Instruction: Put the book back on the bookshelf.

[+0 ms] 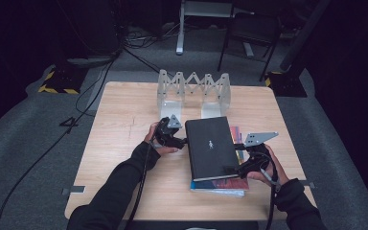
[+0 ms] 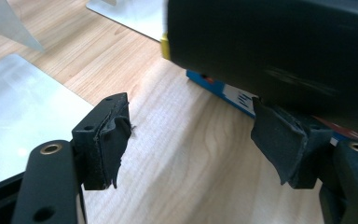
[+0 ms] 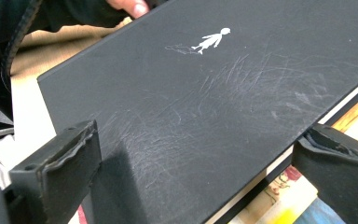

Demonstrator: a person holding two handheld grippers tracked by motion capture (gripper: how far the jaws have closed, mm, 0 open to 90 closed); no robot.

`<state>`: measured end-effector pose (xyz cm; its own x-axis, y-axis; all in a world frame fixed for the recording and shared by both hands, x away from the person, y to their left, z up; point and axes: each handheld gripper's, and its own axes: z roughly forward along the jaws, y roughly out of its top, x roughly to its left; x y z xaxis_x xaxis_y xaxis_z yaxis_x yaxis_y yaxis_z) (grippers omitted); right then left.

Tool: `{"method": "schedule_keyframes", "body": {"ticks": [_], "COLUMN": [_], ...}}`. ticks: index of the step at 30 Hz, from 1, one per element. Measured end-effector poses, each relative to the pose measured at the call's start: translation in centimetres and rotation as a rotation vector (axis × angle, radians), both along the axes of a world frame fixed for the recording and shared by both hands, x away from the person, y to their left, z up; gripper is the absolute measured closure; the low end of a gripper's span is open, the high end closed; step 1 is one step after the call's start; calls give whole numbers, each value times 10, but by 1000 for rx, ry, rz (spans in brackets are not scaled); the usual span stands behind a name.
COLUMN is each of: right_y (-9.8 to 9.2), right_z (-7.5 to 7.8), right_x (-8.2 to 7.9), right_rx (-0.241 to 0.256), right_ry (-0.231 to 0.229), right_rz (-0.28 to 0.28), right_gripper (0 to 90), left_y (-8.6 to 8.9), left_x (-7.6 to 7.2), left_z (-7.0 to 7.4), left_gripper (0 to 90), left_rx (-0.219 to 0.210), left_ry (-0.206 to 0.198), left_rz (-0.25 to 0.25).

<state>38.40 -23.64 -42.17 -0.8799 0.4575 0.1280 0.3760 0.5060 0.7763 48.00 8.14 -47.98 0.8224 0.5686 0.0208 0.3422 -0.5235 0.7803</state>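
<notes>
The left gripper's (image 1: 176, 139) fingers (image 2: 103, 140) are standing apart, one pad tucking under the left edge of the black book (image 1: 211, 146) and the other hanging free over bare wood. The right gripper's (image 1: 243, 163) fingers (image 3: 65, 168) are also spread, straddling the book's near right corner without pinching it. The black book is lying on top of a small stack of colourful books (image 1: 220, 184), a little askew. I'd say the risk is the slick, scuffed cover sliding off that stack, or dragging the lower books along, if one side lifts before the other gets a real hold. Beyond the black book, a clear expandable book rack (image 1: 194, 91) is waiting on the light wooden table (image 1: 120, 143); grey carpet, cables and a dark chair (image 1: 249, 33) are lying farther back.
</notes>
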Motion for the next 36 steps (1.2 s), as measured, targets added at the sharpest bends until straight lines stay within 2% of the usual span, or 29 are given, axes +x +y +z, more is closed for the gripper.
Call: {"method": "schedule_keyframes", "body": {"ticks": [2,4,6,7,8,10,12,13,15,18,19,21,23,25,26,28,30,31,32,33,36], "right_y": [1,2,3,3,3,1,1,2,2,2,0,0,-2,-3,-4,-9,-12,-13,-14,-14,-13], "right_z": [1,2,3,4,4,5,6,6,9,13,15,16,18,21,22,25,27,29,29,31,34], "right_x": [0,1,3,7,7,12,14,15,15,13,13,13,13,13,12,12,8,5,3,0,-6], "right_rx": [4,5,1,13,13,35,30,32,43,60,68,74,94,99,111,186,215,221,223,221,219], "right_ry": [-14,-37,-42,-66,-66,-93,-97,-105,-130,-175,-208,-216,-235,-245,-249,-249,-255,-267,-271,-288,-317], "right_rz": [1,0,0,3,3,13,16,15,17,28,26,22,25,36,40,62,87,96,100,109,124], "right_gripper": [23,26,35,73,73,117,121,122,125,139,159,166,206,251,297,384,426,443,453,461,472], "left_y": [2,4,6,8,10,15,16,16,17,20,20,20,20,20,18,15,13,14,14,14,12], "left_x": [5,8,10,12,13,19,20,20,20,19,19,19,21,22,21,17,13,13,13,14,13], "left_z": [1,4,5,8,9,13,14,15,19,27,32,35,37,36,35,36,40,41,41,44,50], "left_gripper": [281,283,366,393,393,415,425,474,490,518,559,559,560,560,560,590,610,609,609,609,609], "left_rx": [-19,-30,-44,-58,-73,-103,-111,-118,-128,-143,-139,-143,-158,-159,-182,-195,-223,-240,-240,-265,-257], "left_ry": [1,-24,-21,-34,-33,-34,-33,-39,-46,-62,-60,-55,-37,-45,-42,-65,-81,-73,-73,-61,-68], "left_rz": [-6,-7,-20,-16,-15,-13,-25,-26,-14,-27,-39,-43,-50,-45,-35,-33,-35,-41,-41,-53,-62]}}
